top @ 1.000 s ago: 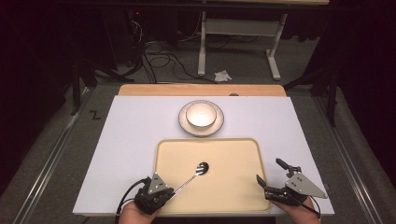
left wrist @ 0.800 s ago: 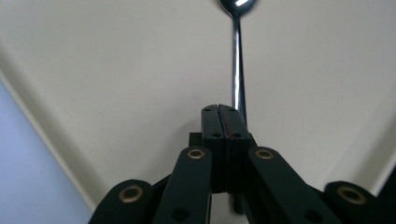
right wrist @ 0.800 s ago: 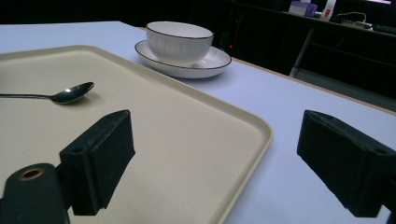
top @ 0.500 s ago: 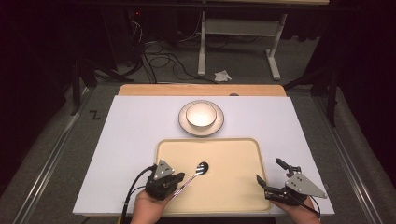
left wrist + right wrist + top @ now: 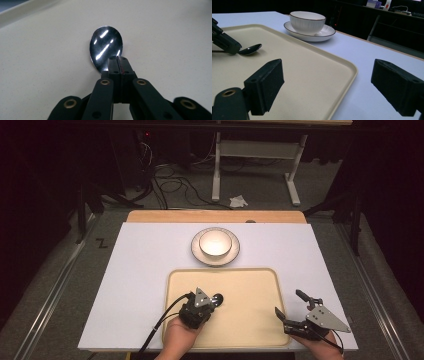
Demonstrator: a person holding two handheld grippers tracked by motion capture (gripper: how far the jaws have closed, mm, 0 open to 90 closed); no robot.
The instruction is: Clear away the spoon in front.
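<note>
Steel spoon pinched by the left gripper mid-tray; right gripper spread at the rim, bowl beyond.

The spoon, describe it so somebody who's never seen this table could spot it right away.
Start at the beige tray on the white table, nearer the person than the bowl on its saucer. Near the tray's left side the left gripper is shut on the spoon by its neck. It is the sole shiny dark metal piece there, its oval bowl poking past the jaws.
</note>
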